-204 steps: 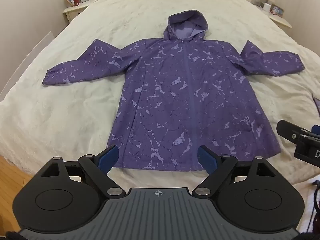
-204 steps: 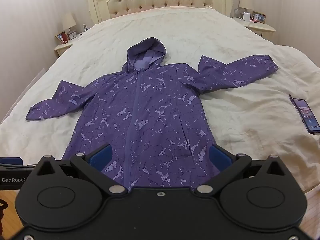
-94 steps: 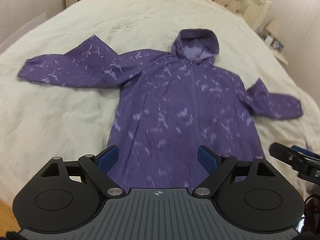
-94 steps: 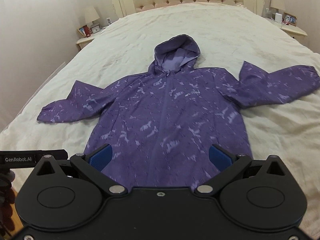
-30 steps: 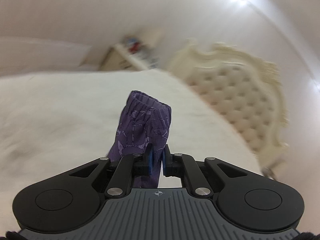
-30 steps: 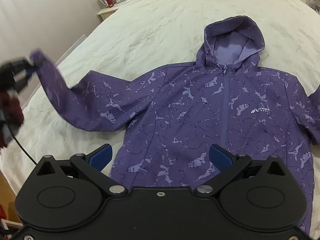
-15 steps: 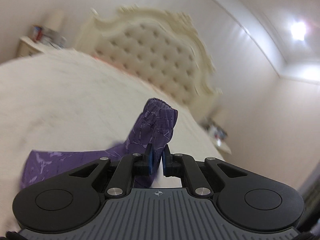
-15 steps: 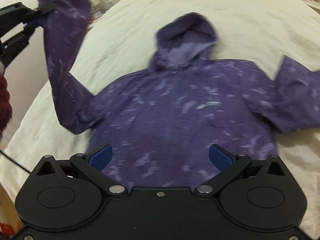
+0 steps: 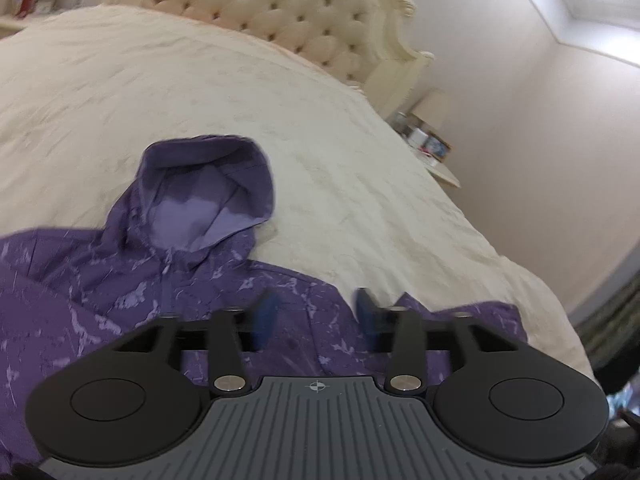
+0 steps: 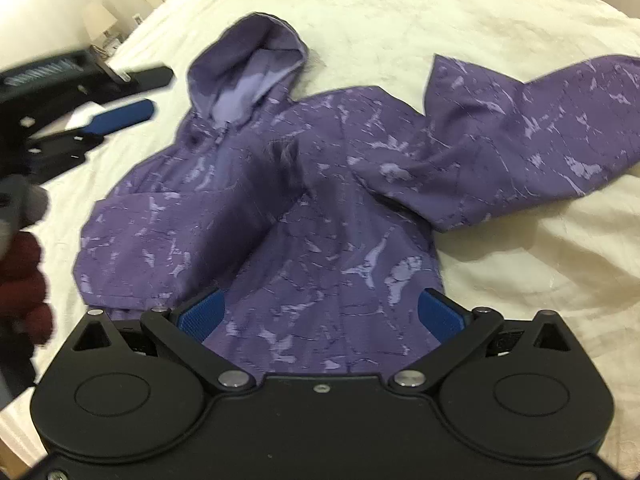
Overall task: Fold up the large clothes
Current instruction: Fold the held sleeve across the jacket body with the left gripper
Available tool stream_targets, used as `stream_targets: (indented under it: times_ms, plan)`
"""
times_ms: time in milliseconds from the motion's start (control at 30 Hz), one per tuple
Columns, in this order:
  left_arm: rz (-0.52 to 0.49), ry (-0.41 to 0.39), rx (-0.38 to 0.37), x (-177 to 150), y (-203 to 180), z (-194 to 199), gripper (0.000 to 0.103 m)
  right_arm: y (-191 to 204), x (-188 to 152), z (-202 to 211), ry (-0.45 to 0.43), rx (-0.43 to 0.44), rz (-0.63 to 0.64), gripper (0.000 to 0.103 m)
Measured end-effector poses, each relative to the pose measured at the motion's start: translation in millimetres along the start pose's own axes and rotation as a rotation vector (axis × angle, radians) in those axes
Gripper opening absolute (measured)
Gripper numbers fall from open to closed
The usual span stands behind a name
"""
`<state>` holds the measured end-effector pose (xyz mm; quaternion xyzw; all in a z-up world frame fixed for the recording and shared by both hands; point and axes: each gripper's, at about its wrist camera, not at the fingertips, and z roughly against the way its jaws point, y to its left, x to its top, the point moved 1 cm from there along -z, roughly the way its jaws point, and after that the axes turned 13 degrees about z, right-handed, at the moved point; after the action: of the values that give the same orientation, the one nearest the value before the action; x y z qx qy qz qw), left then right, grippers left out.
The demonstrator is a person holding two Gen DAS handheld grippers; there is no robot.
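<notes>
Jacket, purple with a pale marbled print, lies front up on the bed, its hood toward the headboard. In the right wrist view one sleeve is folded in across the chest, its cuff end lying near the zip, while the other sleeve stretches out flat over the cream cover. The left gripper has just been opening: its blue pads stand apart, blurred, with nothing between them, hovering over the jacket's chest below the hood. From the right wrist camera that same gripper shows at the left edge, just beside the hood, one blue pad plainly separate from the black finger above it. A dark red sleeve of the person is blurred below it. The right gripper hangs above the jacket's lower body with its pads spread wide and empty. A nightstand with a lamp stands by the far side of the bed, beside the wall.
</notes>
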<state>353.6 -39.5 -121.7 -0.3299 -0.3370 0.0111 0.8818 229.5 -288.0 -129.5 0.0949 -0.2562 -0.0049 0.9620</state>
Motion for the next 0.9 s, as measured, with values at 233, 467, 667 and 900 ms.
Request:
stream_targets:
  times_ms: [233, 467, 667, 900]
  plan:
    - [-0.151, 0.032, 0.098, -22, 19, 27, 0.057, 1, 10, -21, 0.007, 0.010, -0.021, 0.102]
    - [-0.095, 0.089, 0.357, -26, 101, 41, 0.057, -1, 31, -64, 0.016, 0.036, -0.058, 0.102]
    - [-0.049, 0.072, 0.501, -18, 151, 62, 0.057, -9, 36, -101, 0.075, 0.025, -0.093, 0.095]
    - [0.025, 0.035, 0.559, -7, 187, 74, 0.057, 3, 47, -109, 0.103, 0.002, 0.003, 0.036]
